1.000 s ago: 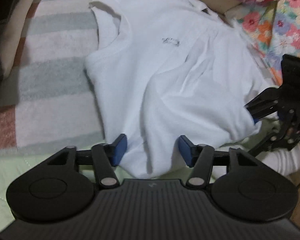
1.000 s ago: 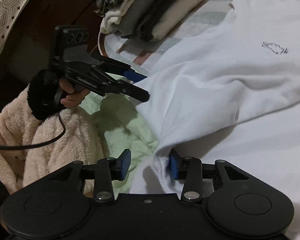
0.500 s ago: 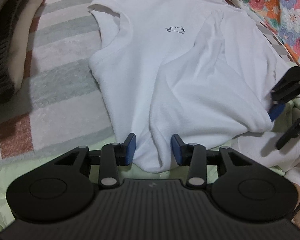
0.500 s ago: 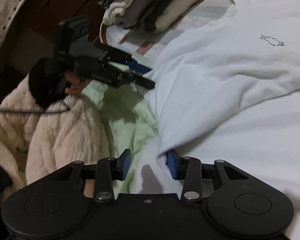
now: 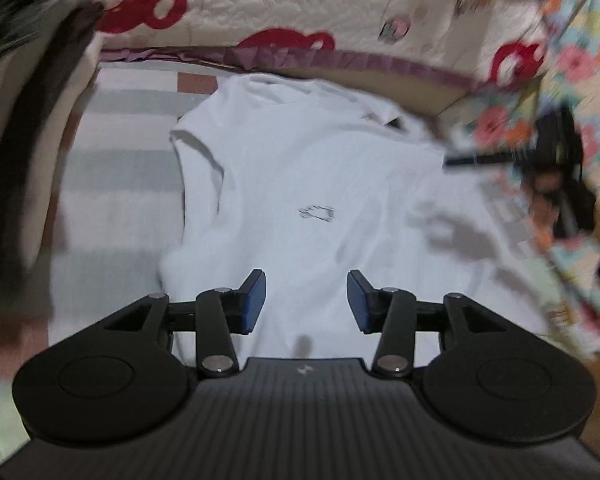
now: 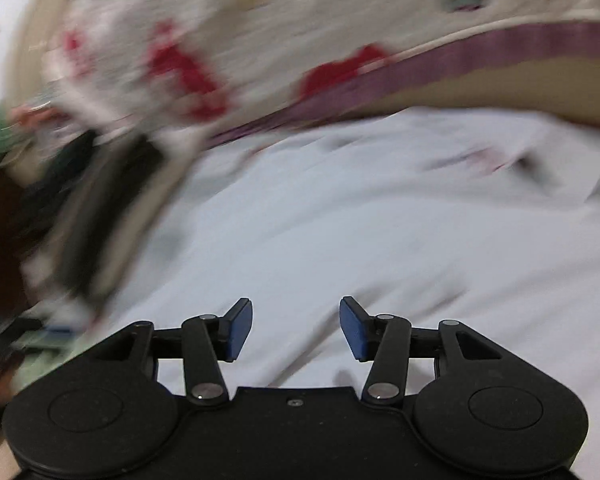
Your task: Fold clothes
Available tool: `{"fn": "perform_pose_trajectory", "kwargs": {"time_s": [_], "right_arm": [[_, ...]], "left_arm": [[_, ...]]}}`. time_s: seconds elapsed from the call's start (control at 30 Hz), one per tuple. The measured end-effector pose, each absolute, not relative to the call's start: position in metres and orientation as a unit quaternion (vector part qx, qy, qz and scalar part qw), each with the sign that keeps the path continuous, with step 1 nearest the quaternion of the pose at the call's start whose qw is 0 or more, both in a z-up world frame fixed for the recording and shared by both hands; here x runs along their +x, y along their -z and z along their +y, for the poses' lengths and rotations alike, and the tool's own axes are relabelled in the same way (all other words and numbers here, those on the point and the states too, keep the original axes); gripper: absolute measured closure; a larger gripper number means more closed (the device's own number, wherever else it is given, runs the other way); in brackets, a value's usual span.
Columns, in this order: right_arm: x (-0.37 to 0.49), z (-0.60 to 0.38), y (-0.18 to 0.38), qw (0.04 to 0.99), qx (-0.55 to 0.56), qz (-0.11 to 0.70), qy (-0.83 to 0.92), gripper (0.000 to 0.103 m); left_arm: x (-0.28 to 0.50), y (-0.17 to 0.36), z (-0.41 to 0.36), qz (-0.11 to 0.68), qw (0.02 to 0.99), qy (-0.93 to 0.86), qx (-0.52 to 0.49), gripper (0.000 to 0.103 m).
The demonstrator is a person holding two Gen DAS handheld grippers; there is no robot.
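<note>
The white shirt [image 5: 300, 184] lies spread on the striped blanket [image 5: 120, 184], a small dark print [image 5: 317, 213] on its chest, its collar toward the quilt [image 5: 300, 4] with red patches at the far edge. The left gripper [image 5: 306, 300] hangs over the shirt's lower part with its blue pads spread apart and nothing between them. The right gripper [image 6: 296, 330] is likewise spread wide and empty above the cloth; its view is badly blurred. A dark pile [image 5: 28, 160] sits left of the blanket.
</note>
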State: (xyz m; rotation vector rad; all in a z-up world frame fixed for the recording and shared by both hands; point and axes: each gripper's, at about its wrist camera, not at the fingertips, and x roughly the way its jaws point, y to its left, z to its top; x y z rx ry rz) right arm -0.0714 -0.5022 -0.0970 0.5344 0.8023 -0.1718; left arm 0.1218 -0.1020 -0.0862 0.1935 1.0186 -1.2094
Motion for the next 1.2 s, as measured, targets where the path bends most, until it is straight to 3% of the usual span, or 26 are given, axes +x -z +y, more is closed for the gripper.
{"fn": "perform_pose_trajectory", "kwargs": {"time_s": [0.03, 0.1, 0.17, 0.5, 0.53, 0.57, 0.97, 1.2], "right_arm": [[-0.065, -0.508, 0.103, 0.882, 0.245, 0.394, 0.082, 0.049], [-0.052, -0.519, 0.114, 0.880, 0.223, 0.411, 0.080, 0.062], [-0.040, -0.530, 0.125, 0.878, 0.200, 0.428, 0.078, 0.067], [0.000, -0.561, 0.177, 0.862, 0.119, 0.490, 0.057, 0.063], [0.000, -0.557, 0.176, 0.868, 0.108, 0.481, 0.048, 0.069], [-0.001, -0.552, 0.174, 0.875, 0.093, 0.473, 0.041, 0.099], [0.019, -0.500, 0.064, 0.947, -0.086, 0.304, 0.048, 0.097], [0.061, -0.477, 0.047, 0.956, -0.127, 0.262, 0.019, 0.097]], "left_arm": [[0.123, 0.094, -0.119, 0.469, 0.695, 0.538, 0.087, 0.059], [0.123, 0.111, -0.142, 0.483, 0.693, 0.529, 0.082, 0.059], [0.122, 0.126, -0.153, 0.488, 0.695, 0.522, 0.078, 0.060], [0.107, 0.165, -0.148, 0.491, 0.675, 0.544, 0.089, 0.061], [0.108, 0.165, -0.148, 0.491, 0.673, 0.546, 0.084, 0.061], [0.108, 0.165, -0.149, 0.488, 0.673, 0.549, 0.084, 0.061], [0.104, 0.165, -0.137, 0.496, 0.665, 0.552, 0.088, 0.057], [0.108, 0.165, -0.118, 0.516, 0.667, 0.534, 0.057, 0.052]]}}
